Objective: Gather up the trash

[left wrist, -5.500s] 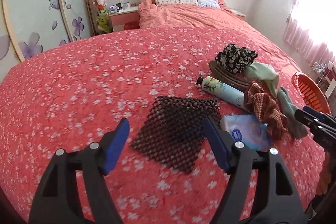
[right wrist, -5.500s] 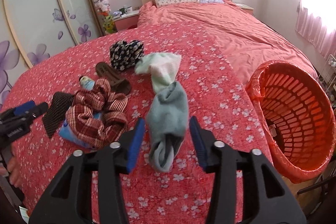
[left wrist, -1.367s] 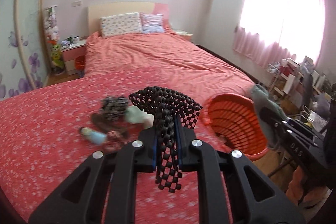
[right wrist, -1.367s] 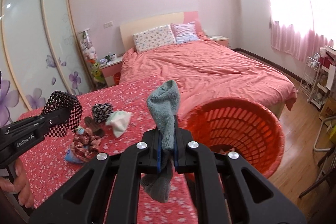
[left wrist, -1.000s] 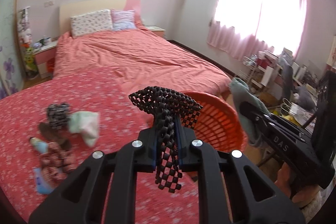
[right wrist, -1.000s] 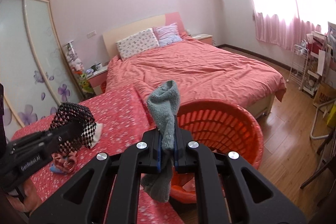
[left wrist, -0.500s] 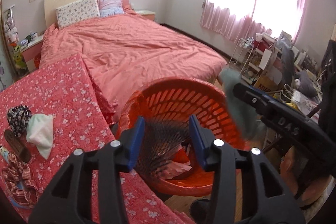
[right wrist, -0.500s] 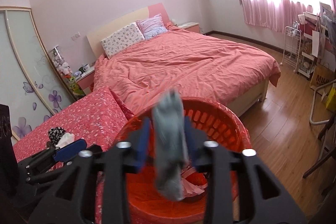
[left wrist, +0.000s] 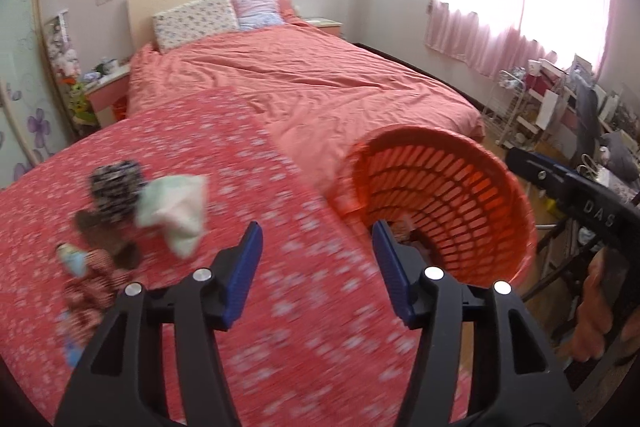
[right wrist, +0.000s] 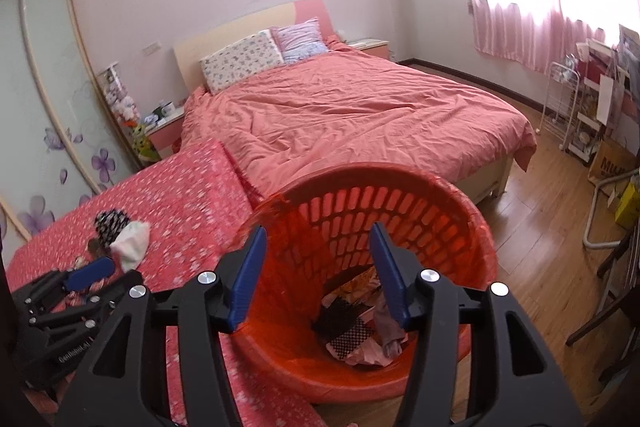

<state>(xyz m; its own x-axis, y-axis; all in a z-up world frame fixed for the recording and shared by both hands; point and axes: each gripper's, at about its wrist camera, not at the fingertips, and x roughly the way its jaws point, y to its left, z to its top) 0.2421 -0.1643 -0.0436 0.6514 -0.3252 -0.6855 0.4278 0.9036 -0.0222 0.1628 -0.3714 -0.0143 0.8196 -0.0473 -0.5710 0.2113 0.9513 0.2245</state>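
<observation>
The orange slatted basket [right wrist: 460, 195] stands on the floor against the bed's edge. My right gripper [right wrist: 318, 233] hangs over its mouth, jaws opening, nothing between them. On the basket's bottom lie the black mesh piece [right wrist: 344, 315], a greyish cloth [right wrist: 390, 327] and pink scraps. My left gripper [left wrist: 317, 231] is over the red flowered bedspread [left wrist: 280, 307] just left of the basket [left wrist: 516, 195], jaws opening and empty. Further left on the spread lie a pale green cloth [left wrist: 176, 207], a black flowered cloth [left wrist: 116, 183], a brown piece [left wrist: 104, 231], a tube [left wrist: 72, 259] and a plaid cloth [left wrist: 88, 291].
Behind the spread is a bed with a salmon duvet [right wrist: 360, 115] and two pillows. Wooden floor [right wrist: 540, 227] lies right of the basket, with a white rack [right wrist: 568, 107], boxes and chair legs along the window wall. A hand [left wrist: 596, 311] holds the right gripper.
Half a second ago the mesh and the sock were dropping from the parting jaws into the basket. Now both grippers are empty and wider, and the left one has swung left over the bedspread.
</observation>
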